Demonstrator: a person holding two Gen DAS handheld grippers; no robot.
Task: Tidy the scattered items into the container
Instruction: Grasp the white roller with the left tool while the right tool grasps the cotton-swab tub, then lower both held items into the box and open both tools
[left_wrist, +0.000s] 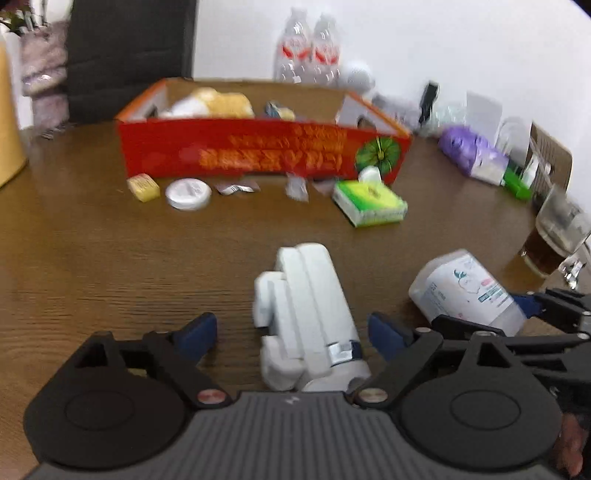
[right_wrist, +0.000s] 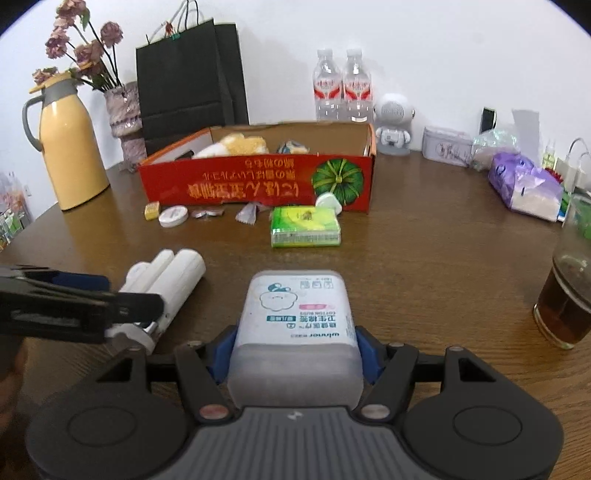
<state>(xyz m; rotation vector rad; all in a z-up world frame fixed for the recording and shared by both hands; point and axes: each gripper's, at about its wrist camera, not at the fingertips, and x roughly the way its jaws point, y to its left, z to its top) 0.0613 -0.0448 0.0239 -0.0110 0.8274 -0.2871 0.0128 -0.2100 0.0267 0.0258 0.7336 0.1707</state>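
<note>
cotton-bud box clamped, table ahead open

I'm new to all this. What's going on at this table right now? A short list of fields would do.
container: red cardboard box, open top, some items already inside
left tool: open, white folded device lying between its fingers, not gripped
right tool: shut on the cotton swab box
still loose by the box: green tissue pack, round white lid, small yellow packet, wrappers
nearby hazard: glass of dark drink at the right
</note>
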